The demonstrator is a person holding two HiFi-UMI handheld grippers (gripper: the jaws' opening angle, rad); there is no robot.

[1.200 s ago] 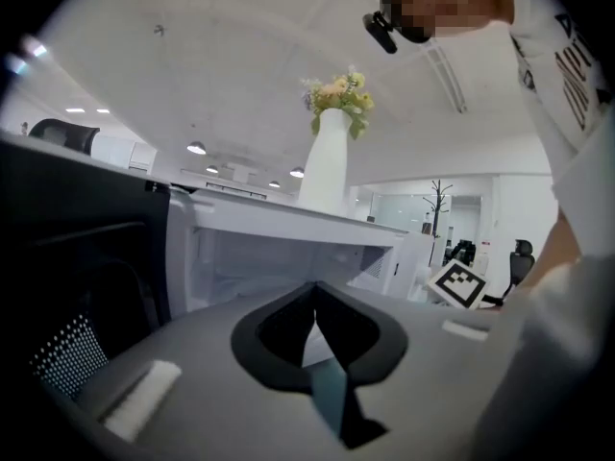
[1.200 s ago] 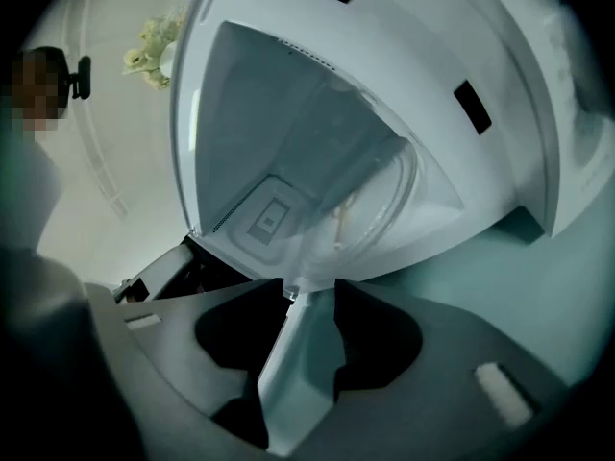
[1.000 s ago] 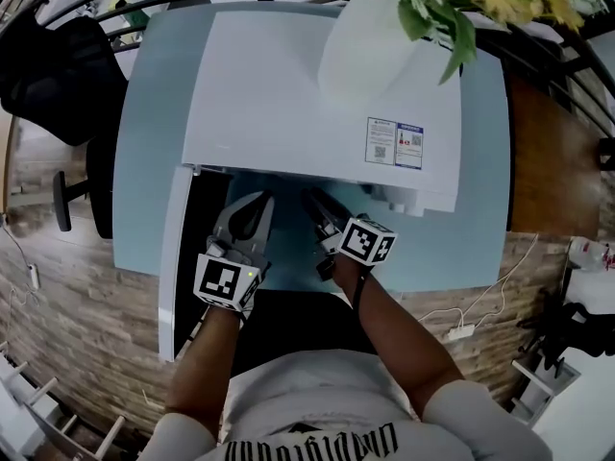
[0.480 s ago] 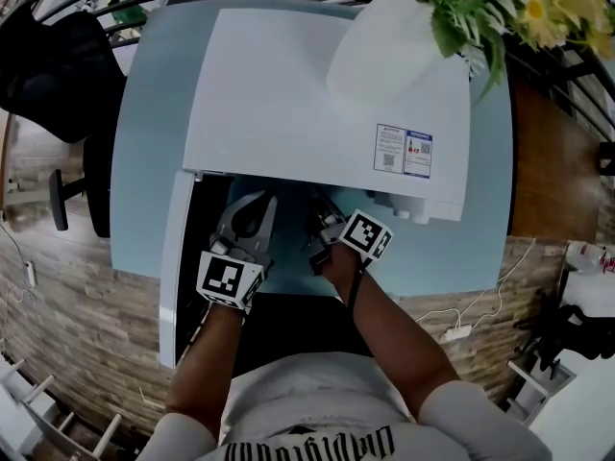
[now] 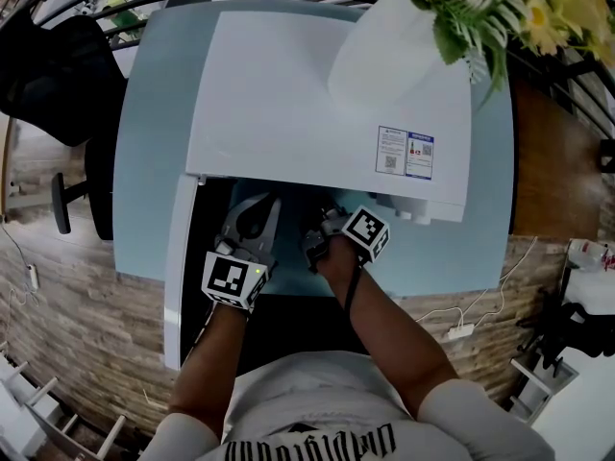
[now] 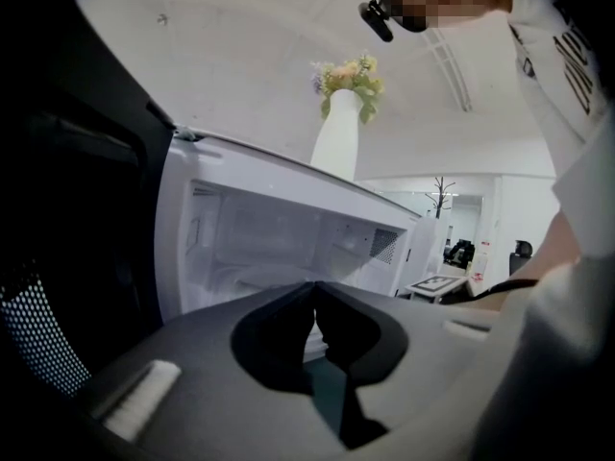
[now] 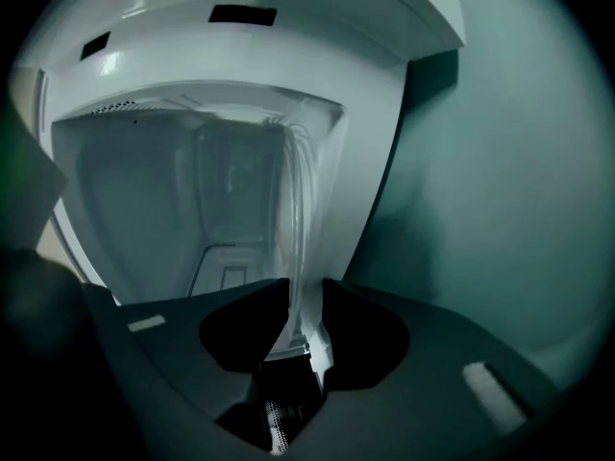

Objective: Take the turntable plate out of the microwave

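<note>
**A:** What is proving hard to see?

**B:** In the head view the microwave's [image 5: 317, 94] white top is covering its cavity, so the plate is not showing there at all. The left claw [image 5: 256, 209] and right claw [image 5: 325, 221] are reaching in under that top's front edge. The plate [image 7: 298, 219] is showing only in the right gripper view. It is appearing edge-on, as a pale glassy band inside the cavity. That view is lying rolled and dim, so the plate's tilt is not readable.

**A:** What are the claws doing?

**B:** The right claw is closing narrow on the plate's rim, with glass filling the gap between its jaws. The left claw is sitting just beside it at the cavity mouth, jaws together on nothing.

**A:** And around them?

**B:** The door [image 5: 178, 267] is hanging open at the left, and its dark inner face is filling the left side of the left gripper view. A white vase [image 5: 384, 46] of flowers [image 5: 480, 8] is standing on the microwave, cut off by the picture's top edge. A sticker [image 5: 405, 152] is sitting near the microwave's front right corner. The pale blue worktop [image 5: 154, 113] is carrying the microwave. A black chair [image 5: 58, 75] is standing beyond its left end.
</note>
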